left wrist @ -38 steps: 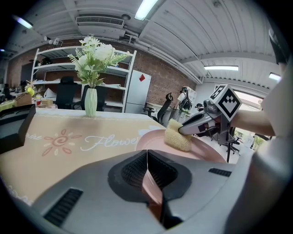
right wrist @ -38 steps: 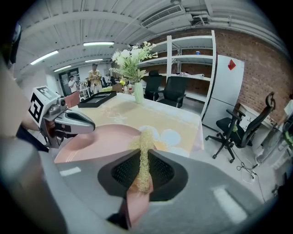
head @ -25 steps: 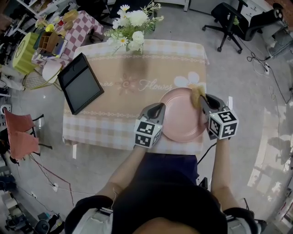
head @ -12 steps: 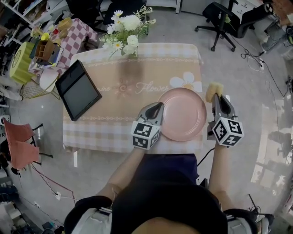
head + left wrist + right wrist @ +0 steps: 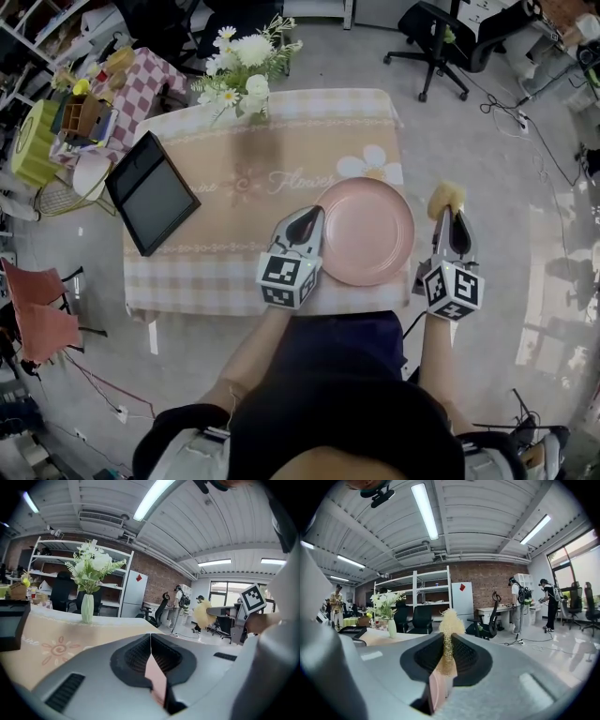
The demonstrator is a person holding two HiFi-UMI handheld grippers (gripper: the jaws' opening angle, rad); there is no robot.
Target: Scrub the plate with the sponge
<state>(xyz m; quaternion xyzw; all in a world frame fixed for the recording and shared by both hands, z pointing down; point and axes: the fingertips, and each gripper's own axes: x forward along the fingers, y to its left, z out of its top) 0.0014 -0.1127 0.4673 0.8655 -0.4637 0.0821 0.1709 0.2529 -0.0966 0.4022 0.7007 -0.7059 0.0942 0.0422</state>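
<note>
Tablet (image 5: pixel 150 192) on tablecloth (image 5: pixel 225 253) left side, flower vase (image 5: pixel 246 77) at far edge; left gripper (image 5: pixel 313 214) jaws pressed together, empty, tip at left rim of pink plate (image 5: pixel 370 234); right gripper (image 5: pixel 449 217) clamps yellow sponge (image 5: pixel 446 196) beyond table's right edge, clear of plate

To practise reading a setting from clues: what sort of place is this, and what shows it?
Probably an open-plan office or lab, not a home: a wheeled office chair, open shelving against a brick wall, and ceiling tube lights. The cloth-covered table looks staged within it.
</note>
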